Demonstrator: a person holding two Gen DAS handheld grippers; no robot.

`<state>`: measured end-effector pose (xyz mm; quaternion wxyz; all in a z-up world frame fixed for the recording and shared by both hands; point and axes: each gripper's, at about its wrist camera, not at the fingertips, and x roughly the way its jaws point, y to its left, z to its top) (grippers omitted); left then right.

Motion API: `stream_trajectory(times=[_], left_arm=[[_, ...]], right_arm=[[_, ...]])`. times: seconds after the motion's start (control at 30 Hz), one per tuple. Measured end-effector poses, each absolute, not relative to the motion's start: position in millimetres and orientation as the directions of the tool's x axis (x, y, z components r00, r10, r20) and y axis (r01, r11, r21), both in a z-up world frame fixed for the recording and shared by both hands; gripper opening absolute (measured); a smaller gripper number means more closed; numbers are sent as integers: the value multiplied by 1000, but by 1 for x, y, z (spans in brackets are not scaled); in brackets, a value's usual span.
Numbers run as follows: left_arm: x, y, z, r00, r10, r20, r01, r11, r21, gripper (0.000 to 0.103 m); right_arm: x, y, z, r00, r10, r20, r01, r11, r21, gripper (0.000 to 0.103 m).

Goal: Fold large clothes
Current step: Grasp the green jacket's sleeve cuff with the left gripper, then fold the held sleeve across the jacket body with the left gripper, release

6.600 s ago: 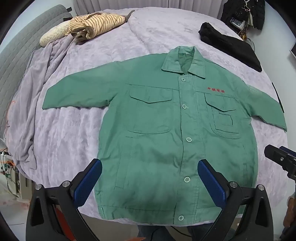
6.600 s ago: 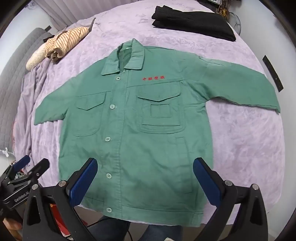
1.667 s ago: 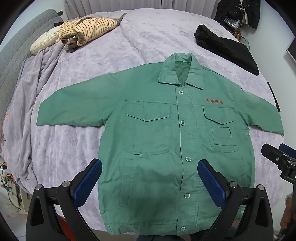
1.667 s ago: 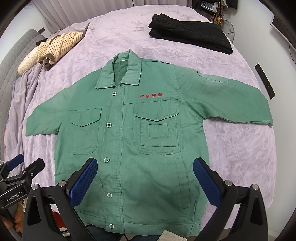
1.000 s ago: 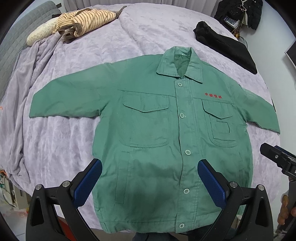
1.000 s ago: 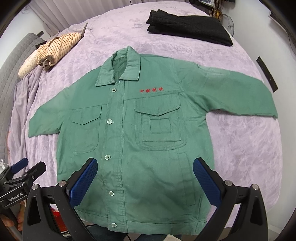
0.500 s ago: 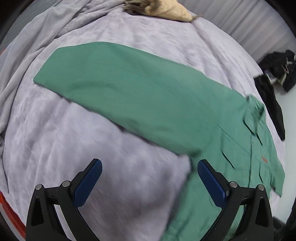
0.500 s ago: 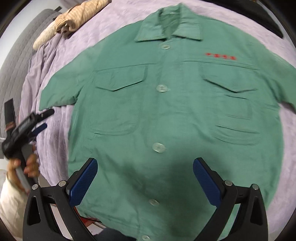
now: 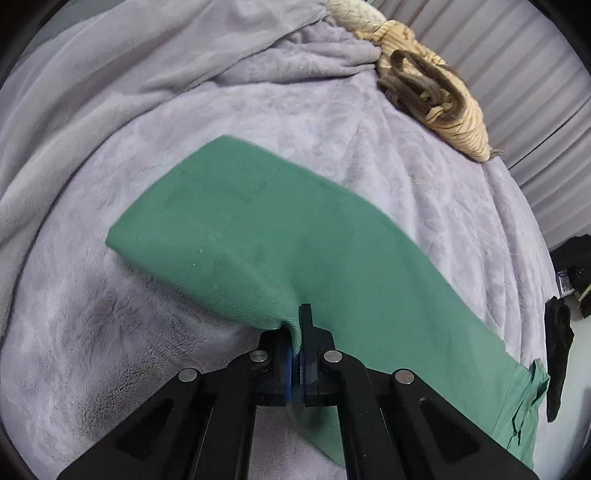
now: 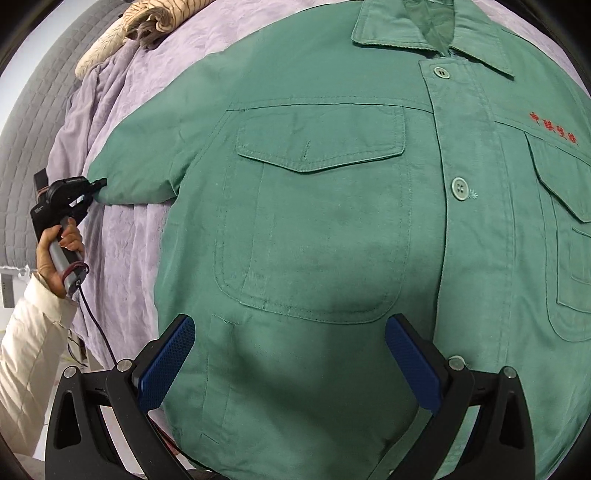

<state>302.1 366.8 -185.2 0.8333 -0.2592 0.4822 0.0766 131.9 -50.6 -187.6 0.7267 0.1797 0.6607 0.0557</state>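
Note:
A green work jacket (image 10: 332, 221) lies front up and buttoned on a lilac bedspread (image 10: 125, 236). Its left sleeve (image 9: 280, 236) stretches across the left wrist view. My left gripper (image 9: 297, 354) is shut on the sleeve's lower edge near the cuff and lifts it slightly. It also shows in the right wrist view (image 10: 96, 184) at the cuff end of that sleeve. My right gripper (image 10: 288, 354) is open and empty, low over the jacket's lower front below the chest pocket (image 10: 317, 206).
A striped beige garment (image 9: 436, 99) lies at the far side of the bed, also in the right wrist view (image 10: 147, 18). A black garment (image 9: 557, 354) lies at the right edge. The grey quilted headboard (image 10: 22, 125) stands at the left.
My left gripper has gone to the sleeve and closed on its edge near the cuff. My right gripper has dropped closer over the jacket's front, still open.

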Motion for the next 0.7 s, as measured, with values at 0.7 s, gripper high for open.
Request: stream_trajectory(times=[0.7], left_arm=[[223, -131, -112, 358, -456, -814, 580, 793, -189, 3]], right_arm=[[75, -251, -163, 349, 181, -919, 449, 829, 334, 102]])
